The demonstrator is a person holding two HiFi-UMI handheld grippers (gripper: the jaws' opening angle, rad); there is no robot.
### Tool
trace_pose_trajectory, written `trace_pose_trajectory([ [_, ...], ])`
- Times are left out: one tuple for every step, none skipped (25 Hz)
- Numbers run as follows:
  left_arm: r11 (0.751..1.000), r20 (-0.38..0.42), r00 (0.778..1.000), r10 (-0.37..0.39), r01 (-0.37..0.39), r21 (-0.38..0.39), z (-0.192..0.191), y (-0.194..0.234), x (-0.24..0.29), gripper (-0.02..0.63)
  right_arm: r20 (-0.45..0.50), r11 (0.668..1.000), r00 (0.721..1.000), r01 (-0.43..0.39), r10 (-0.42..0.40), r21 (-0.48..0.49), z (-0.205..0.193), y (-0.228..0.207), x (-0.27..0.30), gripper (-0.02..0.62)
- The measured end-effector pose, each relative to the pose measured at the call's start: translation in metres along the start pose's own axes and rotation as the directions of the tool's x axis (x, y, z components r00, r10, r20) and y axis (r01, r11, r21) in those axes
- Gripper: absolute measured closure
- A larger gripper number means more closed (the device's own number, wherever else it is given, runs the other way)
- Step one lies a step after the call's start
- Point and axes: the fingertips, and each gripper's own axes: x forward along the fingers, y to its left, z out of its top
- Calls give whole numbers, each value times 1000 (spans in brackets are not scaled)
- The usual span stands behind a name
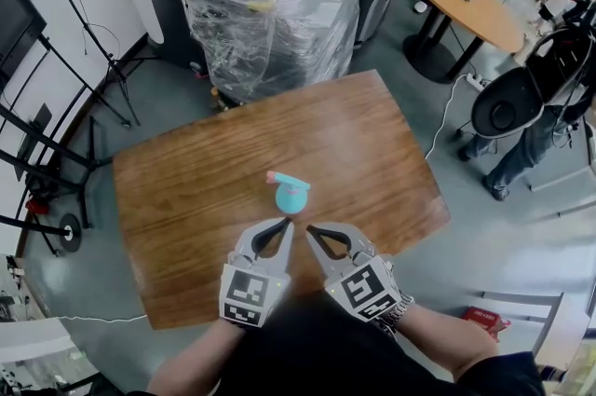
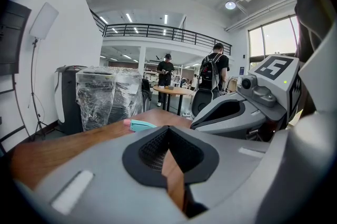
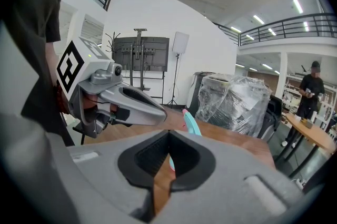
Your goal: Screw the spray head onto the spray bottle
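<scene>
Holding both grippers side by side over the near part of the brown wooden worktop [image 1: 186, 189]. I read the left gripper [image 1: 283, 223] as closed: jaws together, nothing between them. Same for the right gripper [image 1: 311, 229], closed and empty. Their tips angle in toward each other, near but apart. The small teal plastic spray bottle [image 1: 292, 200] sits on the worktop at 12 o'clock from the tips, just beyond them and touching neither. The teal spray head with pink nozzle [image 1: 287, 182] is on top of it, nozzle toward 10 o'clock in the head view. I can't tell whether it's threaded on. A plastic-wrapped dark machine [image 1: 270, 3] stands on the floor past the worktop's far edge at 12 o'clock. A round wooden table [image 1: 475, 7] is at 2 o'clock, well apart.
</scene>
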Motion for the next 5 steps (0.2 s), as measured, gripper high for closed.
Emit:
trace_pose_trajectory([
  [1000, 0, 1000, 0, 0, 0, 0, 0, 0, 590, -1, 1000, 1000, -1, 1, 0, 0, 0, 0, 603],
  [1000, 0, 1000, 0, 0, 0, 0, 0, 1, 589, -2, 1000, 1000, -2, 2, 1, -1, 0, 0, 603],
  [1000, 0, 1000, 0, 0, 0, 0, -1, 1, 589, -4, 1000, 1000, -3, 3, 2, -1, 0, 0, 603],
  [1000, 0, 1000, 0, 0, -1, -1, -1, 1, 589, -6, 1000, 1000, -5, 5, 2, -2, 0, 0, 604],
  [1000, 0, 1000, 0, 0, -1, -1, -1, 1, 589, -9, 1000, 1000, -7, 7, 3, -3, 0, 0, 603],
])
